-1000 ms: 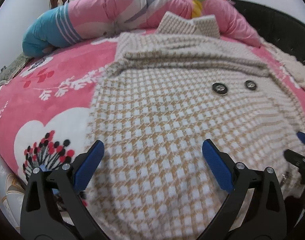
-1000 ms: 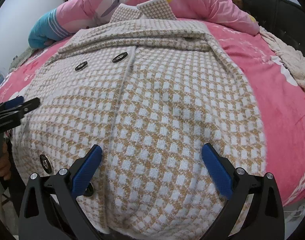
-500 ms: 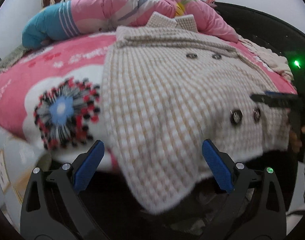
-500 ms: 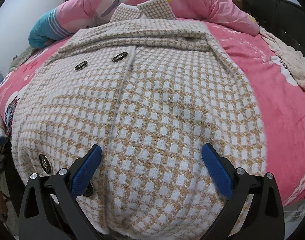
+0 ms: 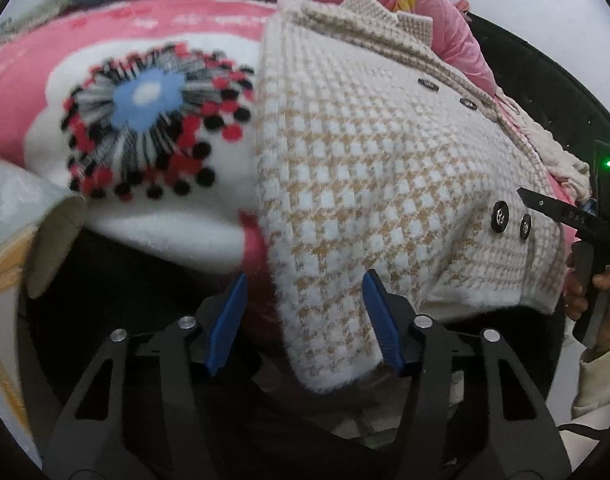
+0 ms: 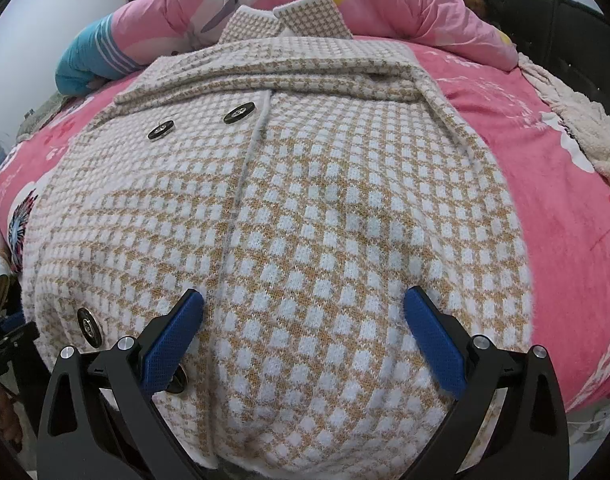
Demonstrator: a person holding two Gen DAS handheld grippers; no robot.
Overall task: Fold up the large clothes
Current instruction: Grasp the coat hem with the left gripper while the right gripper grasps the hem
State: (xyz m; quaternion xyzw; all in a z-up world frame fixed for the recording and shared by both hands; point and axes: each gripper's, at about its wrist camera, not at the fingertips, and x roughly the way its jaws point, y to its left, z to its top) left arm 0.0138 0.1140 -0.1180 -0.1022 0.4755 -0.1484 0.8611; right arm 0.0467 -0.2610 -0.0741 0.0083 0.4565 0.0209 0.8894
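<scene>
A fuzzy knitted coat in a tan-and-white check (image 6: 305,216) is lying spread flat on a plush pink fleece blanket (image 6: 545,200) covering the bed, its weave thick and nubby with a soft halo of fibre along every edge. Its lower hem is hanging over the near side of the bed, directly ahead of both tools.

The left gripper (image 5: 305,316), black-framed with 2 ribbed blue pads, is closing its jaws around the hanging left corner of the coat; the corner is sitting between the pads and touching the right one, while a gap is showing beside the left one, so the cloth is not yet pinched. Beyond and to the left of this gripper, the blanket is showing a woven round flower motif in blue, red and black (image 5: 149,120) on a white patch.

The right gripper (image 6: 305,332) is hovering with its 2 blue pads standing wide apart over the coat's lower front, nothing clamped between them. Just left of its left pad, 2 shiny round dark buttons (image 6: 87,326) are sitting on the knit; 2 more of the same buttons are lying further ahead, near the folded collar. Beyond the collar a puffy, smooth pink quilt (image 6: 385,12) is bunching up in a long roll.
</scene>
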